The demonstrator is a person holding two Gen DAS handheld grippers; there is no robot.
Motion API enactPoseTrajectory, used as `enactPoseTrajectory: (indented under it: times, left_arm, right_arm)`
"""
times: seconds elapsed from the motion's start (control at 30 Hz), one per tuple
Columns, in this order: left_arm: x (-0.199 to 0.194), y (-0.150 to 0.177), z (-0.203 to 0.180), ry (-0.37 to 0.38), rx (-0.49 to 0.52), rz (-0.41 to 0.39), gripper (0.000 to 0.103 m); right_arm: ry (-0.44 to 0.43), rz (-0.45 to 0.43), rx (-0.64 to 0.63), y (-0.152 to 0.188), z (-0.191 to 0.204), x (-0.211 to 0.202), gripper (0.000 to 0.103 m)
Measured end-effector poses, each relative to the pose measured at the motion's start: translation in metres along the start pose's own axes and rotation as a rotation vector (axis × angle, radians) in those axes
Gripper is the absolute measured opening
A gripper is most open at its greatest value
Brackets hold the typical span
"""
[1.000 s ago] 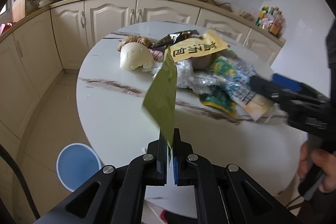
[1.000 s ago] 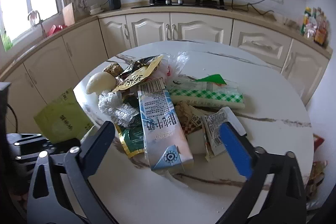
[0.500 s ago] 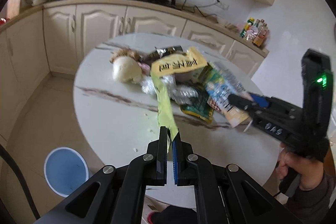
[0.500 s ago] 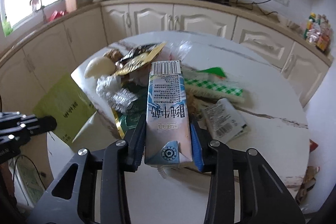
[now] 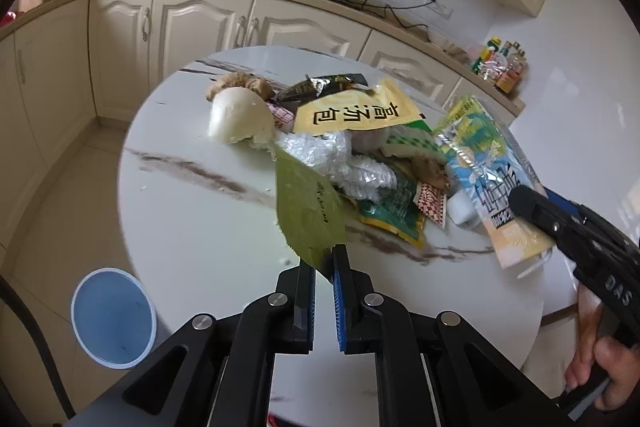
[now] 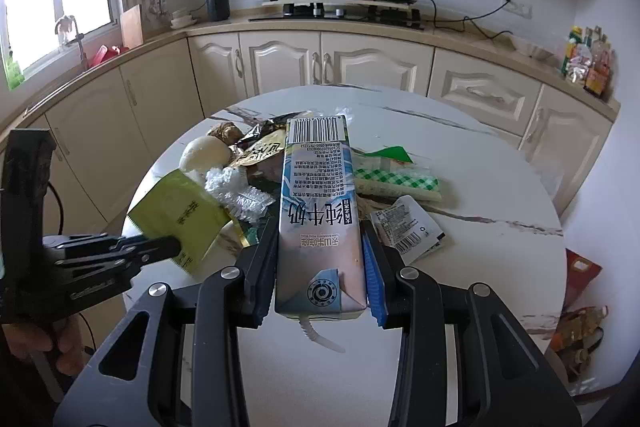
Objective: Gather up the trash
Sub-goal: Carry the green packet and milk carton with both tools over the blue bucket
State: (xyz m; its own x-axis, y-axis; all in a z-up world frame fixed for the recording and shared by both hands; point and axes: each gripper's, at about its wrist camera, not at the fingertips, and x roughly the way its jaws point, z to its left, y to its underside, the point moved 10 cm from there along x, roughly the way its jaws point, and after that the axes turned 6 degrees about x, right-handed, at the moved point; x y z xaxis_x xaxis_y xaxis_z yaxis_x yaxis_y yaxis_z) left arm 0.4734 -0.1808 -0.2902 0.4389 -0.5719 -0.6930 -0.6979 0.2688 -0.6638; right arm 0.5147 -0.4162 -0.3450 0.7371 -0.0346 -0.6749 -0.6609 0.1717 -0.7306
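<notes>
Cream kitchen cabinets curve behind a round white marble table (image 5: pixel 192 227) in the left wrist view. At near centre the left gripper (image 5: pixel 324 259) is closed almost completely, pinching the corner of a flat olive-green sachet (image 5: pixel 308 211) that tilts up over the tabletop. A blue bin (image 5: pixel 114 315) stands on the floor at near left. Beyond the sachet lie a torn steamed bun (image 5: pixel 236 119), a yellow packet (image 5: pixel 356 113) and crumpled clear plastic (image 5: pixel 344 163). At right the right gripper (image 5: pixel 532 203) carries a milk carton (image 5: pixel 488 179).

Right wrist view: with the same cabinets and a stove behind, the right gripper (image 6: pixel 320 267) is partly open, its jaws having just closed onto the milk carton (image 6: pixel 318 211), pads pressing both sides, straw hanging below. The left gripper (image 6: pixel 168 247) holds the sachet (image 6: pixel 180 215) at near left.
</notes>
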Motion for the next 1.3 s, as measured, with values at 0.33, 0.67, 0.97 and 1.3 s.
enactPoseTrajectory:
  times: [0.33,0.67,0.97,1.3]
  left_arm:
    - [0.004,-0.011,-0.008,-0.012,0.026,-0.055,0.000]
    - [-0.049,-0.005,0.002,-0.016,0.051,-0.157,0.000]
    - [-0.115,0.032,0.112,-0.198,-0.062,-0.200,0.000]
    - [-0.046,0.114,0.261,-0.335,-0.249,0.059,0.000]
  right_arm:
    - [-0.055,0.009,-0.028,0.005,0.026,0.007,0.036]
    - [-0.116,-0.012,-0.082,0.000,0.078,0.000,0.036]
    - [-0.308,0.004,-0.239,-0.002,0.221,0.023,0.036]
    - [-0.419,0.253,-0.392,0.076,0.372,0.150,0.036]
